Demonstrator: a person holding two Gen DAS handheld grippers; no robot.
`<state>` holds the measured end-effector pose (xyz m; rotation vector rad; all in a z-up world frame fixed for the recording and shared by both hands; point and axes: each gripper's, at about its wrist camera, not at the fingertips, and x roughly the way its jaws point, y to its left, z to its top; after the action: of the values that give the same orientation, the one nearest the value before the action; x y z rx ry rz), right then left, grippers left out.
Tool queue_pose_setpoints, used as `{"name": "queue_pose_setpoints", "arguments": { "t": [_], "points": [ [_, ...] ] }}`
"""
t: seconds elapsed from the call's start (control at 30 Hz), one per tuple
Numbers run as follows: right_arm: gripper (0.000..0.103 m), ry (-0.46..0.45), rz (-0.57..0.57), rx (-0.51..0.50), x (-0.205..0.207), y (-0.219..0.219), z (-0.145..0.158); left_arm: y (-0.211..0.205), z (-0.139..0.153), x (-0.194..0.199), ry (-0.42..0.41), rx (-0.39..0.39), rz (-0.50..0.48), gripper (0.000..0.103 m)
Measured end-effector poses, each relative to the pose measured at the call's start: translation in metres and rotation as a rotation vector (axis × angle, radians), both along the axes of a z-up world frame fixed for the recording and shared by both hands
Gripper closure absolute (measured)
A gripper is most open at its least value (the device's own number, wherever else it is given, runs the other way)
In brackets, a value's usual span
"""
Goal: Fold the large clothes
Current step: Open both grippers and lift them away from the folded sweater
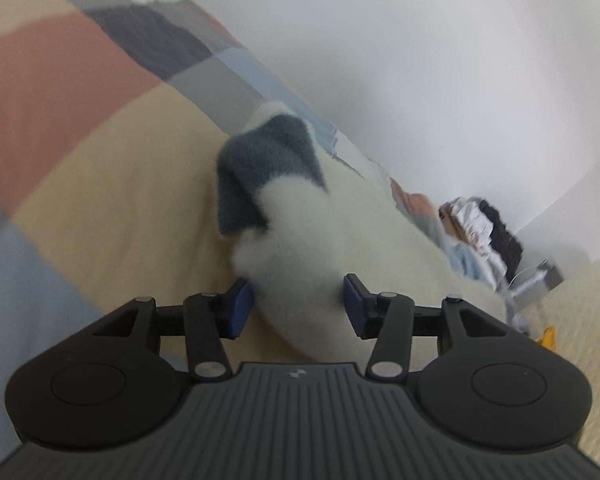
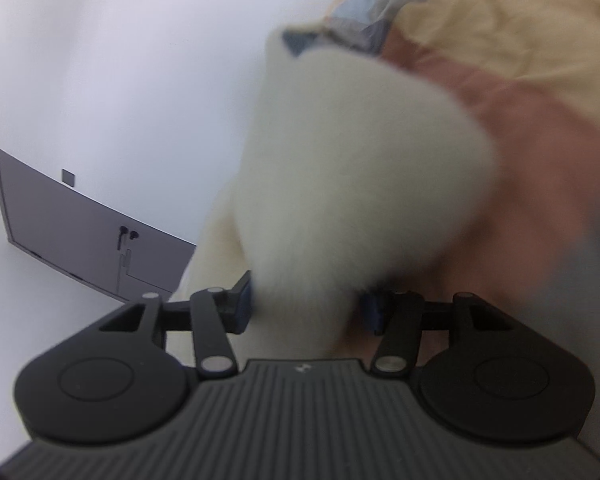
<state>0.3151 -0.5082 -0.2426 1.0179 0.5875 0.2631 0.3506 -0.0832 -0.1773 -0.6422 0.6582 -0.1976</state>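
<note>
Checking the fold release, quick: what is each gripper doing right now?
Left gripper: open, fleece garment between its pads.
Right gripper: open, fleece between its pads.

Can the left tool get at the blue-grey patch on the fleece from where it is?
Probably yes. The blue-grey patch lies just ahead of the left tool, with only white fleece between its pads and nothing else blocking.

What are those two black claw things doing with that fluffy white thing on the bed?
A person is folding a fluffy cream-white fleece garment with a grey-blue patch on a bed with a patchwork quilt. The left gripper and the right gripper each have fleece between their blue pads. Both sets of jaws stand partly apart, so the grip looks loose, as if letting go.
</note>
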Motion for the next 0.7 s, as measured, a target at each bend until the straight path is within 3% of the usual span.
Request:
{"name": "queue_pose_setpoints", "arguments": {
  "t": [0.1,0.2,0.47,0.7],
  "points": [
    [0.047,-0.011,-0.009,-0.051,-0.022,-0.006,0.018,0.005,0.025,-0.027,-0.022,0.045,0.007,0.049],
    [0.047,-0.064,-0.007,-0.089,-0.042,-0.007,0.049,0.001,0.069,-0.051,-0.082,0.101,-0.008,0.049],
    [0.047,-0.298,0.02,-0.243,-0.095,0.021,0.185,-0.028,0.196,-0.127,-0.254,0.259,-0.072,0.049],
    [0.047,-0.472,0.018,-0.426,-0.17,0.061,0.282,-0.043,0.267,-0.205,-0.383,0.336,-0.113,0.048]
  ]
}}
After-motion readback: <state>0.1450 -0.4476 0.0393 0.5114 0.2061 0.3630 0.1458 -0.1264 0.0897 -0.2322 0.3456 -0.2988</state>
